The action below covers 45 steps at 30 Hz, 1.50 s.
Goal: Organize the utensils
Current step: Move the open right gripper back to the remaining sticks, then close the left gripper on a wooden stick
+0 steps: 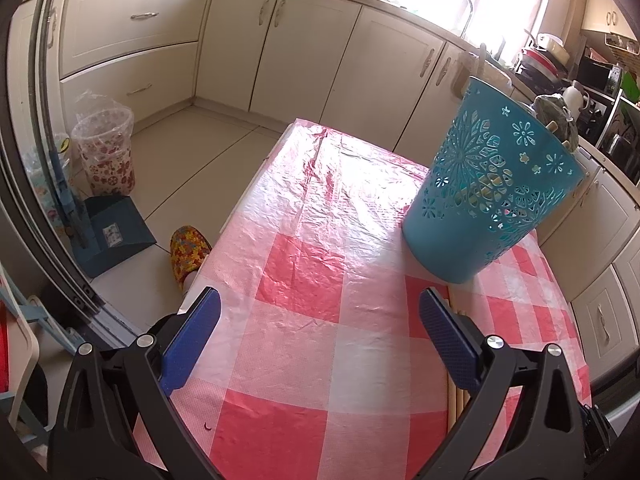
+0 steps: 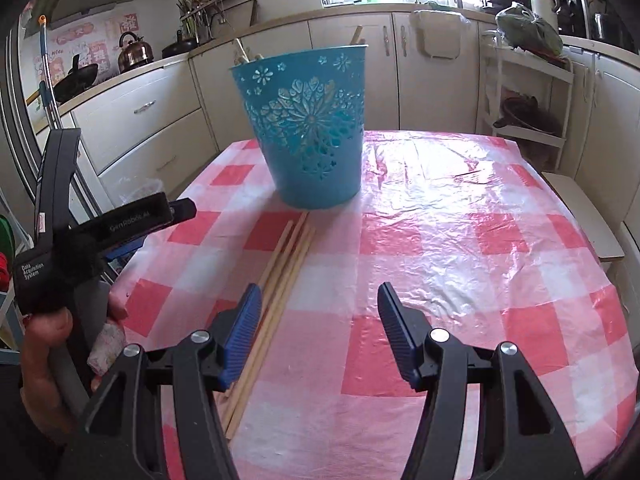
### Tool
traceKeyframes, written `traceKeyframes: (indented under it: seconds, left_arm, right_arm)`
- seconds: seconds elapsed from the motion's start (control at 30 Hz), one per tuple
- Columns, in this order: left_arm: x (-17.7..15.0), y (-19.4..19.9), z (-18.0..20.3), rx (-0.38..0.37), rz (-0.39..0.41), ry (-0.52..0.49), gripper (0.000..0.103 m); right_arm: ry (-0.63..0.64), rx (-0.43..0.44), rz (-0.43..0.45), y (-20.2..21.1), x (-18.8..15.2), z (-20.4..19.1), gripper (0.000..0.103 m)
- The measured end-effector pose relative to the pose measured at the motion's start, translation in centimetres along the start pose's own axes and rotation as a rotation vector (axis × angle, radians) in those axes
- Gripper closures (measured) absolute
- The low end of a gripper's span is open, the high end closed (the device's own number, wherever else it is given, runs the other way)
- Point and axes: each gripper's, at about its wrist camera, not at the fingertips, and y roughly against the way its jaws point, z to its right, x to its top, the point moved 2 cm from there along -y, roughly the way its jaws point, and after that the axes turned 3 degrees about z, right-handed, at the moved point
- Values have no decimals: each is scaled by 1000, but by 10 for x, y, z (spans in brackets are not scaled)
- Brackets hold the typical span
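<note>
Both grippers hang spread wide over the red-and-white checked tablecloth (image 2: pixel 460 208), and neither holds anything. The right gripper (image 2: pixel 320 336) has a bundle of wooden chopsticks (image 2: pixel 286 264) lying flat on the cloth just beside its left finger; their near ends pass under that blue pad, and their far ends reach almost to the foot of the blue cut-out basket (image 2: pixel 312 128). The basket stands upright straight ahead of it, with a few more wooden sticks poking above its rim. The left gripper (image 1: pixel 320 332) sits off to the left of the right one, near the table's edge. For it, the basket (image 1: pixel 488 184) is ahead and to the right, and the chopsticks (image 1: pixel 456 398) show only as a sliver behind its right finger. Nothing lies between the right gripper's fingers and the chopsticks. Past the table's left edge, on the floor, stand a dustpan (image 1: pixel 112 232) and a flowered bin (image 1: pixel 106 152).
</note>
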Motion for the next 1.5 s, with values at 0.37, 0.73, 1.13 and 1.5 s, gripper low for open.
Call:
traceKeyframes:
  seconds: [0.37, 0.73, 1.13, 1.5]
  left_arm:
    - [0, -2, 4, 3, -13, -23, 8]
    - [-1, -5, 8, 12, -24, -44, 8]
    - [-8, -10, 39, -9, -74, -207, 8]
    - [-28, -29, 90, 62, -184, -406, 8]
  right_arm:
    - [-32, 12, -99, -36, 12, -4, 66]
    - [35, -18, -206, -62, 14, -9, 73]
    - [148, -47, -279, -63, 20, 9, 87]
    - [-50, 27, -258, -55, 20, 50, 86]
